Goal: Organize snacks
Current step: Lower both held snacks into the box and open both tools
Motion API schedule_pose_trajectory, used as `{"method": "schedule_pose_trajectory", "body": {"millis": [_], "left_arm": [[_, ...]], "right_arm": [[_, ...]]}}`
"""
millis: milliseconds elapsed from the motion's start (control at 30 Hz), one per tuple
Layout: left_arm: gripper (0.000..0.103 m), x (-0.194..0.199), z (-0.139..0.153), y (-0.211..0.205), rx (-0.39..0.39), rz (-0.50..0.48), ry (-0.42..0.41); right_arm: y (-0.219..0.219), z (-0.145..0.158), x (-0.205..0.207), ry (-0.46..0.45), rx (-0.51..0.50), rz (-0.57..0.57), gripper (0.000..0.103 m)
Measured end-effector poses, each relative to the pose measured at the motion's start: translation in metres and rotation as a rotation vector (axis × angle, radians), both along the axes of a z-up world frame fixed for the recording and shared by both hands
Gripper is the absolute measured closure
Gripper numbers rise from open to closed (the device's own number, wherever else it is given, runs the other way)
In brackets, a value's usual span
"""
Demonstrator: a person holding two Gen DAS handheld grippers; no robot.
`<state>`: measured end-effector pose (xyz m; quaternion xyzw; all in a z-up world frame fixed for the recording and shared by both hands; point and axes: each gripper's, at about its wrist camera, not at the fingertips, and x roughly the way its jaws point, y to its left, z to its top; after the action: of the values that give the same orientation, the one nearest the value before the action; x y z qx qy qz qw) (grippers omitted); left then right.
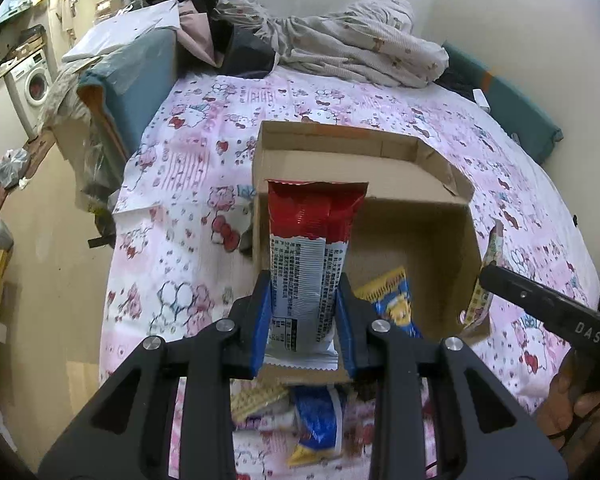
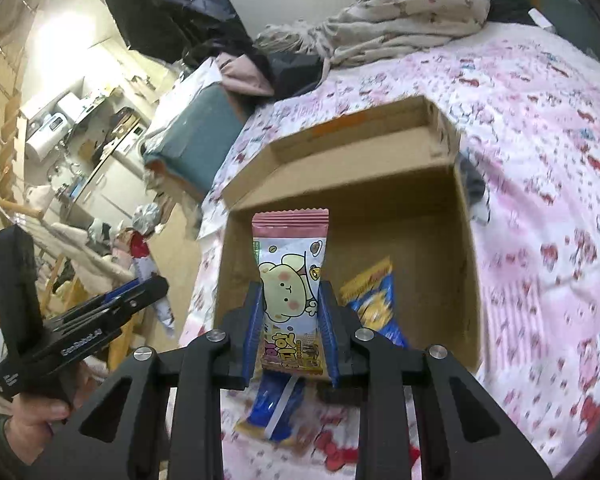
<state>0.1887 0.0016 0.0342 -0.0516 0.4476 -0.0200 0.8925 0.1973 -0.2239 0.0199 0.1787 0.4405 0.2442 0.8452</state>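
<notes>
An open cardboard box (image 1: 420, 184) lies on the pink patterned bed; it also shows in the right wrist view (image 2: 440, 184). My left gripper (image 1: 303, 312) is shut on a red and white snack packet (image 1: 308, 248), held upright over the box's near edge. My right gripper (image 2: 290, 320) is shut on a pink bear-print snack packet (image 2: 290, 276), held over the box's near left side. A blue and yellow packet (image 1: 392, 304) lies inside the box, also seen from the right wrist (image 2: 374, 300). The right gripper (image 1: 500, 280) with its packet shows at the box's right side.
Several loose snack packets (image 1: 316, 420) lie on the bed in front of the box; a blue one (image 2: 272, 408) shows below my right gripper. Crumpled bedding (image 1: 360, 40) is at the bed's far end. A teal box (image 1: 140, 80) stands left of the bed.
</notes>
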Motion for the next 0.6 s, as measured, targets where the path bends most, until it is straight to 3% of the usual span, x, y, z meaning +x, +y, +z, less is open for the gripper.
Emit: {"method": "schedule_pose_trajectory", "body": {"millis": [267, 600], "left_arm": [[0.077, 0.023, -0.031, -0.013, -0.016, -0.029, -0.003], [0.077, 0.034, -0.063, -0.016, 0.001, -0.024, 0.037]], "right_arm": [[-0.006, -0.042, 0.023, 0.062, -0.004, -0.041, 0.075], [0.006, -0.068, 0.034, 0.113, -0.123, -0.024, 0.075]]}}
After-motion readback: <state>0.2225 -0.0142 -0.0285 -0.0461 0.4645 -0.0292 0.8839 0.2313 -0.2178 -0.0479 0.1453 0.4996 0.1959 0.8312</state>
